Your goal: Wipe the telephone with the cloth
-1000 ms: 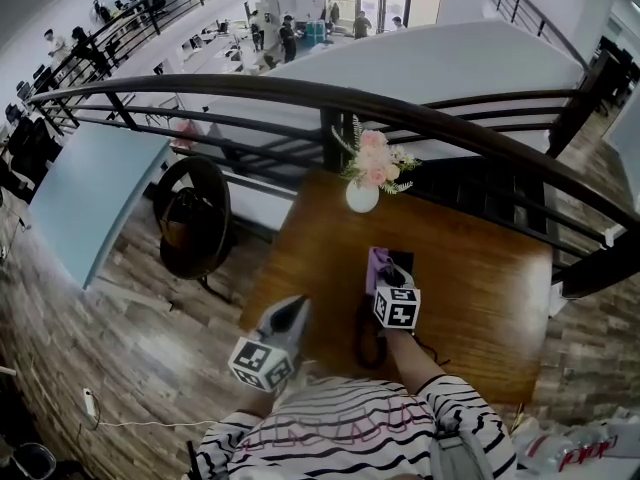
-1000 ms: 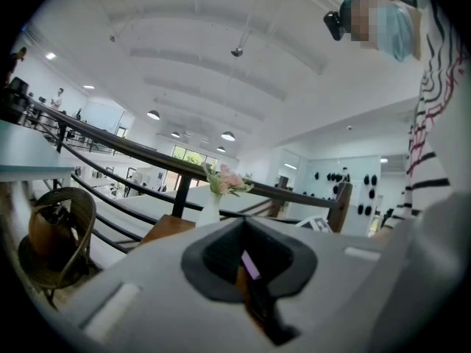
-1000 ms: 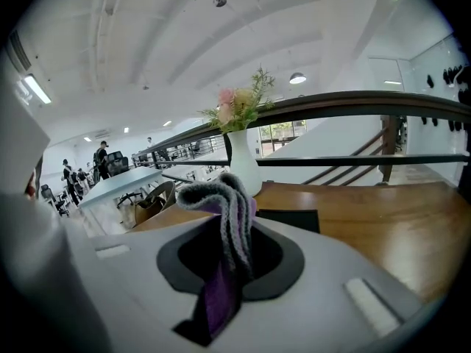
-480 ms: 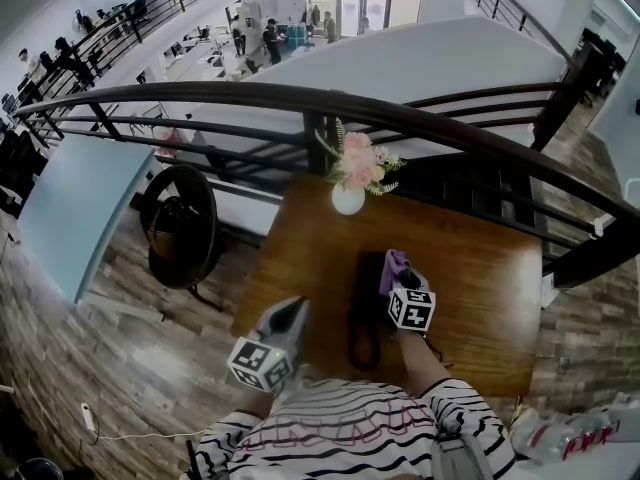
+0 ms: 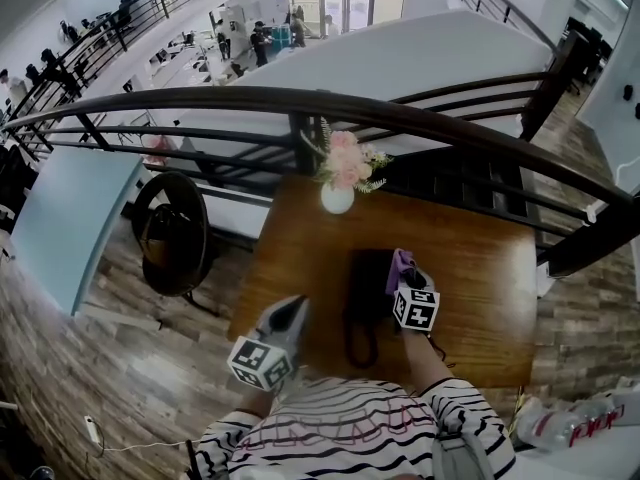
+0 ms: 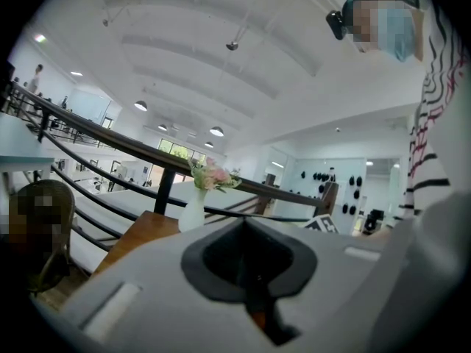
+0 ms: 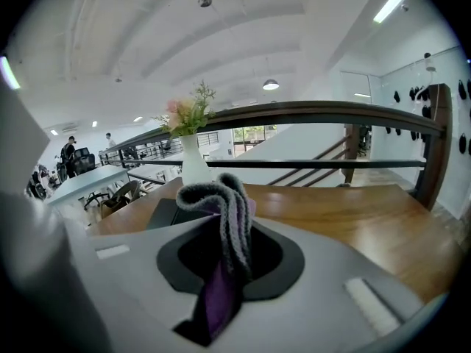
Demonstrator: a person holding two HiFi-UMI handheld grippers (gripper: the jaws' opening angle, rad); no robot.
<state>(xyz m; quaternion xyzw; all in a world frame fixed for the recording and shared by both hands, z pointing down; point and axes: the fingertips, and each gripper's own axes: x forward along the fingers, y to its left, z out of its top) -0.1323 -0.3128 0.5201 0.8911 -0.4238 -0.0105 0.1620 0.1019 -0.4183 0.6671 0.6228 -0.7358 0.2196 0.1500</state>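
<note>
Cloth, grey knit with purple lining: clamped in the right gripper. Its jaws are closed on the fold. A bunched loop stands up past the jaw tips, and a purple tail hangs down through the gap.

Telephone, black: lies flat on the table, just left of the right gripper's jaws and partly ahead of them. In the head view the cloth sits at the telephone's far right edge; contact cannot be judged.

Left gripper: jaws brought together with nothing between them. It is held over the near left corner of the table, apart from the telephone and tilted upward.

Table: brown polished wood, rectangular, with its far edge against the railing.

Vase: white and upright, at the far edge of the table beyond the telephone, holding pink flowers.

Railing: dark curved top rail over horizontal bars, crossing the whole view behind the table.

Room: upper gallery with a wood-plank floor, a white vaulted ceiling and round lamps. A lower hall with desks and people lies past the railing.

Round chair: dark, on the floor to the left of the table.

Telephone orientation: its long axis runs from the person toward the railing. A dark loop lies at the near end, and the squarer body at the far end.
</note>
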